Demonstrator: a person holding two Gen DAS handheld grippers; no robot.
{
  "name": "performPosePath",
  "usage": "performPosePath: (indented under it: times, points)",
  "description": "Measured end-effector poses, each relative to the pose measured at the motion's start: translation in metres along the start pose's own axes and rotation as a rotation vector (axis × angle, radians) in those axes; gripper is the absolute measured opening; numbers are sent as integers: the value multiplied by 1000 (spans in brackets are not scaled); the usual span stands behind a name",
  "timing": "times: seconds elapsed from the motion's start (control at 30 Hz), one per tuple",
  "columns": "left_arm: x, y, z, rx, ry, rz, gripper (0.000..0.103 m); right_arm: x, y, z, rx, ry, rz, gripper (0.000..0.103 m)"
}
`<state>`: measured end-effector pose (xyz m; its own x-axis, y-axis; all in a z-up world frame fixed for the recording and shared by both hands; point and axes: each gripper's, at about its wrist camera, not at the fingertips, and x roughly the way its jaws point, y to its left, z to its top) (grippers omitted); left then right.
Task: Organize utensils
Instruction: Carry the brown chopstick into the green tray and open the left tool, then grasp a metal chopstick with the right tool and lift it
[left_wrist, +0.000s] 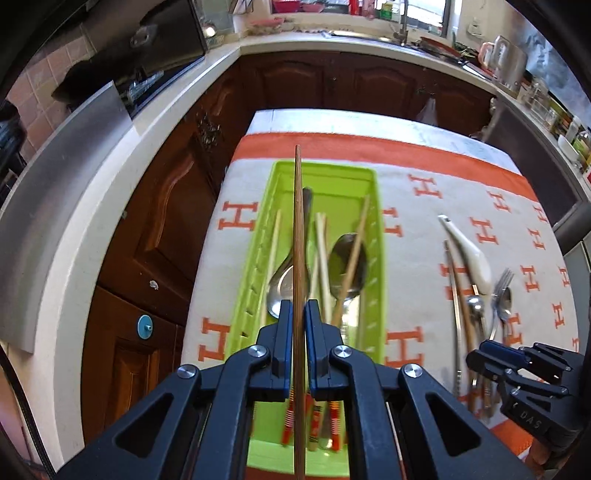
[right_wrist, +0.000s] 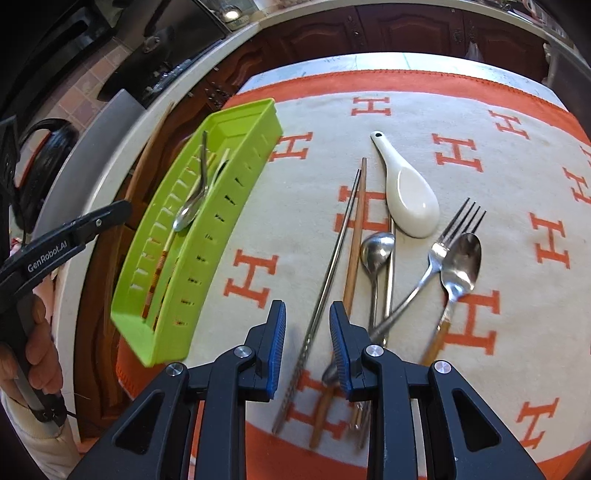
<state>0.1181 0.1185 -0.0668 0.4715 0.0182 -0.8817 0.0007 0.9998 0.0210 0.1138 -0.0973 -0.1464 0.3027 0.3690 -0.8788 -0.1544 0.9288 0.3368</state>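
Left wrist view: left gripper jaws pinch a wooden chopstick above the green tray. Right gripper jaws stand partly apart, empty, over a metal chopstick among loose cutlery on the desk.

Glossy green plastic tray, matt wooden chopstick, shiny metal spoons.

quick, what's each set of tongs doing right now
Left tongs: closed on a wooden chopstick, above the green tray.
Right tongs: open, empty, over a metal chopstick.
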Motion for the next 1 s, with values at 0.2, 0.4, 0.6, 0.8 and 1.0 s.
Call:
performPosePath:
  times: [0.2,0.4,0.6,0.8,1.0]
  points:
    - [33,11,-4,3,59,-46,4,21,5,11,17,45,-55,26]
    - [39,14,-10,-18,55,-93,21,38,11,9,7,74,-124,26]
    - [25,24,-17,-59,14,-109,28,47,28,7,-75,55,-264,13]
    - [9,37,-29,-103,-11,-120,29,44,19,7,-16,37,-241,6]
    - [-6,40,-41,-112,-42,-103,29,29,7,7,97,35,-113,5]
